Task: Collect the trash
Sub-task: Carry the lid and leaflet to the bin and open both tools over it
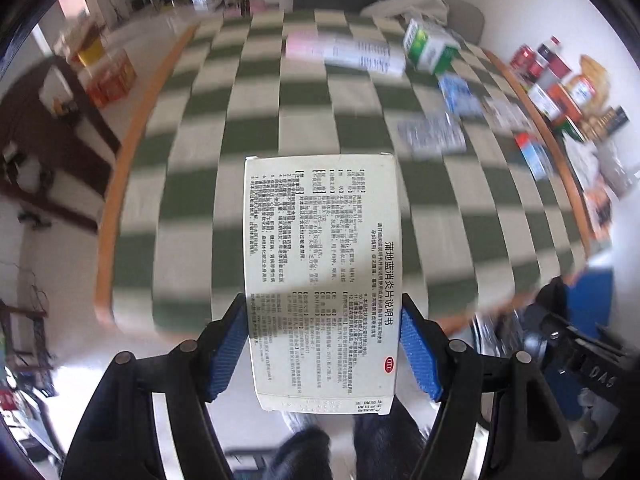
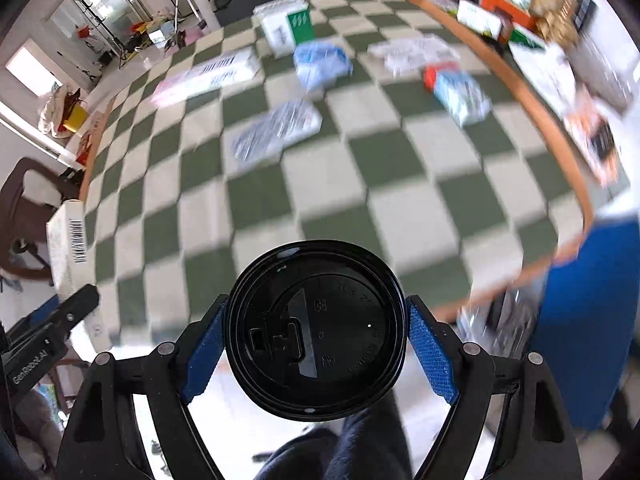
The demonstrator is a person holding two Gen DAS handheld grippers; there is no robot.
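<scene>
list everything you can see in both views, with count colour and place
medicine box: 1, white with black print, held in left tongs
cup lid: 1, black, held in right tongs
tablecloth: 1, green and cream checks, on the table
green box: 1, white and green, far end of table
long box: 1, white and pink, far left of table
blue pack: 1, pale blue, beside green box
packets: several, red, orange and others, off the table's right edge
blue bin: 1, blue, right of table, near
left tongs: black, blue pads, shut
right tongs: black, blue pads, shut
</scene>
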